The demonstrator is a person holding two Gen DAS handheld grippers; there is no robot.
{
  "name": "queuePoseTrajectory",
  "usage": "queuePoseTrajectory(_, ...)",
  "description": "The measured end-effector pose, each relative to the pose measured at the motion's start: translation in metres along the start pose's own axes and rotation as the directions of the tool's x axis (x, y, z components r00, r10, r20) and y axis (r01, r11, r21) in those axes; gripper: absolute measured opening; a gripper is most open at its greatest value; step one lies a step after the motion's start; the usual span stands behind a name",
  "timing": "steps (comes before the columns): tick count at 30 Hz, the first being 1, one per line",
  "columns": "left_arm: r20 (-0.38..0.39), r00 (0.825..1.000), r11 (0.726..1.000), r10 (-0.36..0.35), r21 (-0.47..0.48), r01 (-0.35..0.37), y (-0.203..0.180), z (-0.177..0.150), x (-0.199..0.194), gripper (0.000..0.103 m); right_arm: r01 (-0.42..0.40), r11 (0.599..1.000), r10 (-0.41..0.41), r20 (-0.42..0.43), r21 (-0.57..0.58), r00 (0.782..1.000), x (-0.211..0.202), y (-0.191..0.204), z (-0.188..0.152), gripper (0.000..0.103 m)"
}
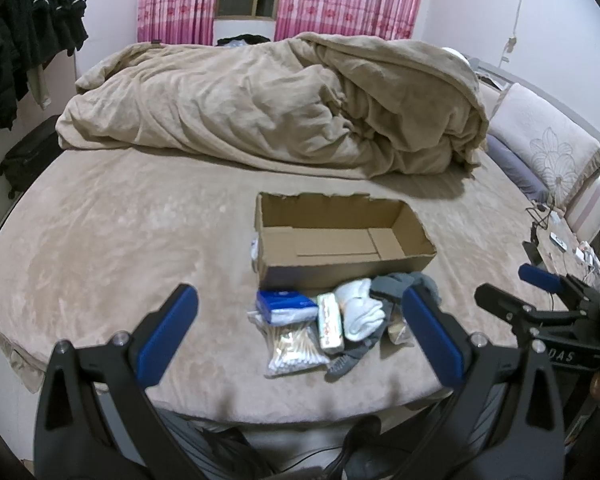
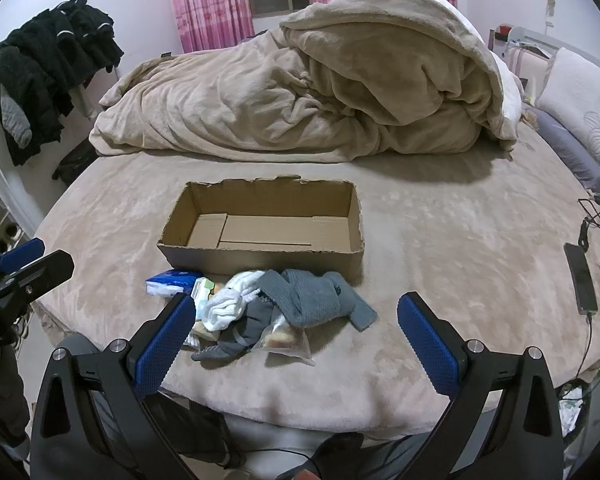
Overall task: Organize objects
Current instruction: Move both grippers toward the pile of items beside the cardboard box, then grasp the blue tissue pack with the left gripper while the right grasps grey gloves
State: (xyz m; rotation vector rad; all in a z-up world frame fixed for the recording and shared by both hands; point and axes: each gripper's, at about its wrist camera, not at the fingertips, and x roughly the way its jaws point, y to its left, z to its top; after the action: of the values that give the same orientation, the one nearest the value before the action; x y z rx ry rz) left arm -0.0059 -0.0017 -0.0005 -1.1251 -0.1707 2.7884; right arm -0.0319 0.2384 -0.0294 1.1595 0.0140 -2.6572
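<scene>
An open, empty cardboard box sits on the bed. In front of it lies a small pile: a blue tissue pack, a bag of cotton swabs, a slim white box, white socks, grey socks and a clear bag. My left gripper is open and empty, held above the bed's near edge before the pile. My right gripper is open and empty, likewise near the pile.
A bunched beige duvet fills the far half of the bed. A phone with cables lies at the right edge. Pillows are at the right. Dark clothes hang at the left.
</scene>
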Motion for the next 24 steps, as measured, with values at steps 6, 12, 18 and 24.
queuePoseTrajectory(6, -0.015, 1.000, 1.000, 0.003, 0.005, -0.003, 0.000, 0.004, 0.014, 0.102, -0.004, 1.000, 0.004, -0.010, 0.010, 1.000, 0.011, -0.005, 0.004, 0.103)
queuePoseTrajectory(12, -0.043, 0.999, 1.000, 0.012, 0.001, -0.012, 0.005, 0.005, 0.037, 0.102, 0.002, 1.000, -0.001, -0.025, 0.021, 1.000, 0.026, -0.013, 0.008, 0.103)
queuePoseTrajectory(18, -0.089, 0.996, 1.000, 0.015, -0.001, -0.015, 0.009, 0.002, 0.068, 0.102, 0.009, 0.999, -0.007, -0.041, 0.034, 0.999, 0.042, -0.023, 0.011, 0.103)
queuePoseTrajectory(24, -0.141, 0.990, 1.000, 0.016, -0.002, -0.016, 0.012, -0.004, 0.100, 0.102, 0.022, 0.998, -0.017, -0.078, 0.057, 0.997, 0.066, -0.036, 0.010, 0.103)
